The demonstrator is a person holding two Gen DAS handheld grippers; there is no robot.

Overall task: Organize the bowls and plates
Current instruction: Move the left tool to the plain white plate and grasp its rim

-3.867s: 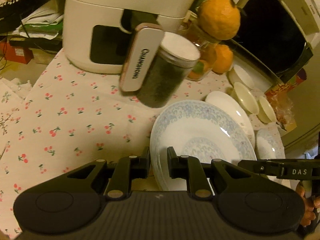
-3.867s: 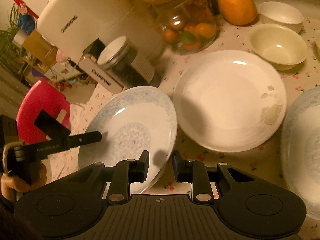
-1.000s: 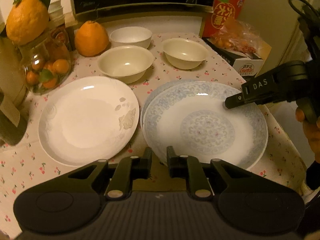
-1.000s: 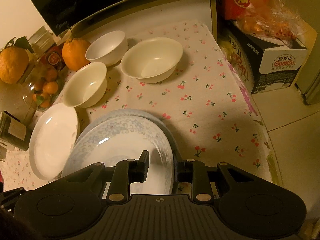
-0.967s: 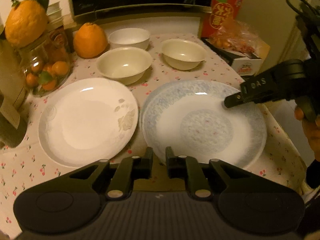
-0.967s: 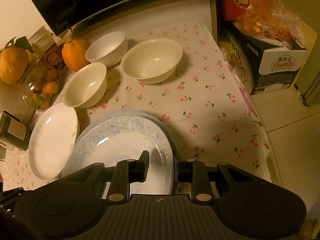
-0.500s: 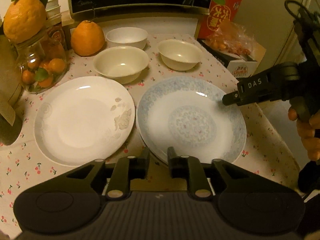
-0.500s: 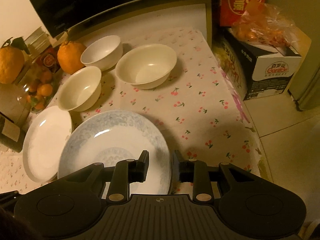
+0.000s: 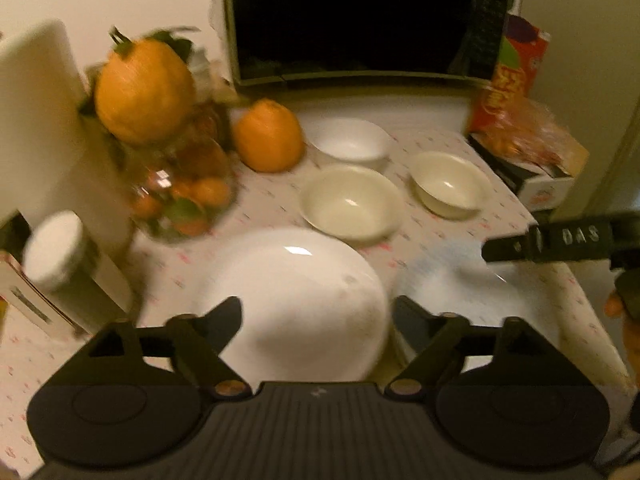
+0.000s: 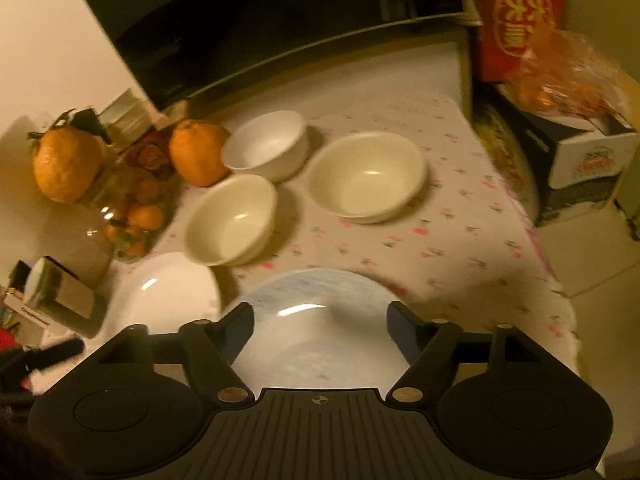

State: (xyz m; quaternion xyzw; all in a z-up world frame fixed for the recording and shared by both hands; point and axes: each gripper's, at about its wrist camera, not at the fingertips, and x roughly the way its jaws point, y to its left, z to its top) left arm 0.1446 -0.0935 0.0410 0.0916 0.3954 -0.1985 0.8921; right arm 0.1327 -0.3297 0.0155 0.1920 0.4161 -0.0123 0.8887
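My left gripper (image 9: 318, 314) is open and empty above the plain white plate (image 9: 296, 300), which lies on the cherry-print tablecloth (image 9: 256, 204). The blue-patterned plates (image 10: 320, 320) lie stacked to its right; the stack also shows in the left wrist view (image 9: 460, 276). My right gripper (image 10: 320, 322) is open and empty over that stack. Three bowls stand behind: a white one (image 10: 266, 144), a cream one (image 10: 232, 218) and a wider cream one (image 10: 366, 176). The white plate shows at the left in the right wrist view (image 10: 168, 300).
A microwave (image 9: 352, 20) stands at the back. A glass jar of small oranges (image 9: 180, 188), two large oranges (image 9: 268, 136), a lidded jar (image 9: 60, 256) and a white appliance (image 9: 36, 120) crowd the left. A red box (image 10: 516, 12) and a carton (image 10: 580, 148) sit right.
Both grippers have opened and let go of the blue-patterned plate, which now rests on the other one. The left gripper has swung left over the white plate. Both views have pulled back.
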